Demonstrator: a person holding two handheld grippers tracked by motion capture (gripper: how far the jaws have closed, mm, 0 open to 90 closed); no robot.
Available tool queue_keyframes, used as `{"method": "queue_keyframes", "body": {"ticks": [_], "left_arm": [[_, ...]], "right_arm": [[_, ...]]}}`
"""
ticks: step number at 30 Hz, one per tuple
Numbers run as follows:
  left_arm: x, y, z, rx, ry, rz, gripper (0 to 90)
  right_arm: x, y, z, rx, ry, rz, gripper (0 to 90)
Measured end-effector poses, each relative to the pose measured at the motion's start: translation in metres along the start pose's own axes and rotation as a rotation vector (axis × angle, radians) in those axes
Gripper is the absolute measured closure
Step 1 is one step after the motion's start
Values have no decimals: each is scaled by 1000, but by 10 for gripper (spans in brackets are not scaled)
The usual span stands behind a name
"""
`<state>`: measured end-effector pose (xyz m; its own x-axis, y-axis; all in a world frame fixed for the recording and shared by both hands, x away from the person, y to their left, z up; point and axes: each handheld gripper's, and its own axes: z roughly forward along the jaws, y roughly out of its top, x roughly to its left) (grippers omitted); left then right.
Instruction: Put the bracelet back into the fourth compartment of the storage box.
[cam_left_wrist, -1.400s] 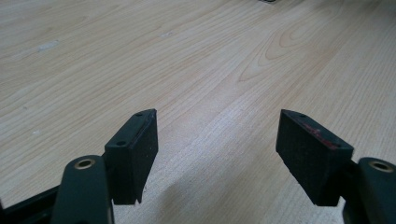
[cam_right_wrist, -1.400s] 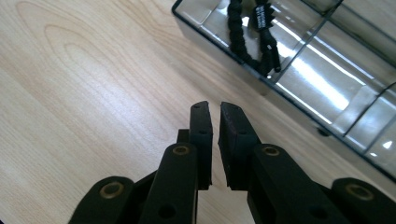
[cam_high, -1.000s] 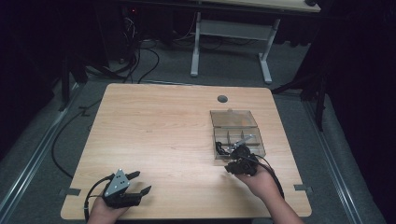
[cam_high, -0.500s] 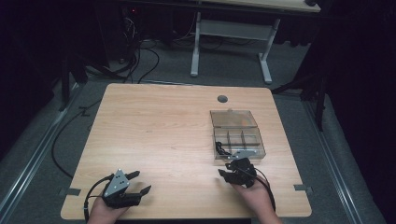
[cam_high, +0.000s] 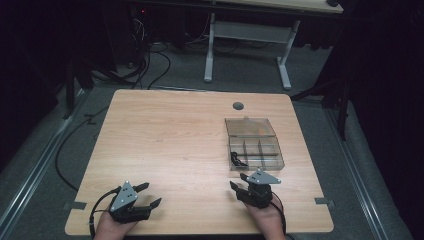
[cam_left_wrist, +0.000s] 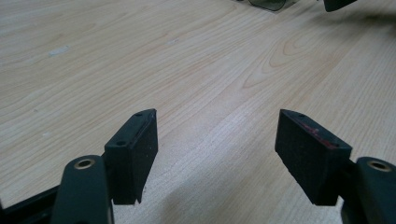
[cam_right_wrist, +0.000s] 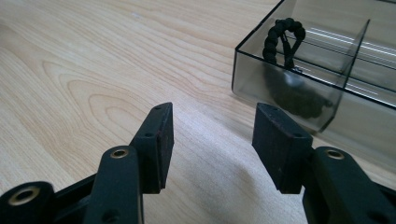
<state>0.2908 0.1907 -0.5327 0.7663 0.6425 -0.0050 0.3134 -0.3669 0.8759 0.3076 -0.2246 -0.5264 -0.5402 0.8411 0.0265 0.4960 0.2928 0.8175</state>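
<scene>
High view: right gripper (cam_high: 243, 182), jaws apart and empty, has drawn back from the clear compartment box (cam_high: 256, 148) to the near table (cam_high: 165, 135) edge, black cord bracelet (cam_right_wrist: 283, 38) deposited in its near-left compartment, placement judged complete; left gripper (cam_high: 148, 194) wide, idle.

The bench (cam_high: 165, 150) is pale wood with a wavy, ringed grain. The compartment box (cam_high: 255, 146) is smoky grey and see-through — a black braided cord (cam_right_wrist: 282, 35) lies coiled in its near corner. Both tongs are matt black, left (cam_high: 148, 195) and right (cam_high: 238, 180) — each carries a grey plate and brass-coloured rivets.
</scene>
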Motion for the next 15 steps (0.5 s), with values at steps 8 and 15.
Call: {"method": "queue_keyframes", "body": {"ticks": [8,15], "left_arm": [[-1,1,1,5,18,2,305],[-1,0,1,3,11,1,306]], "right_arm": [[0,-2,0,-11,19,6,461],[1,-1,2,-2,17,9,455]]}}
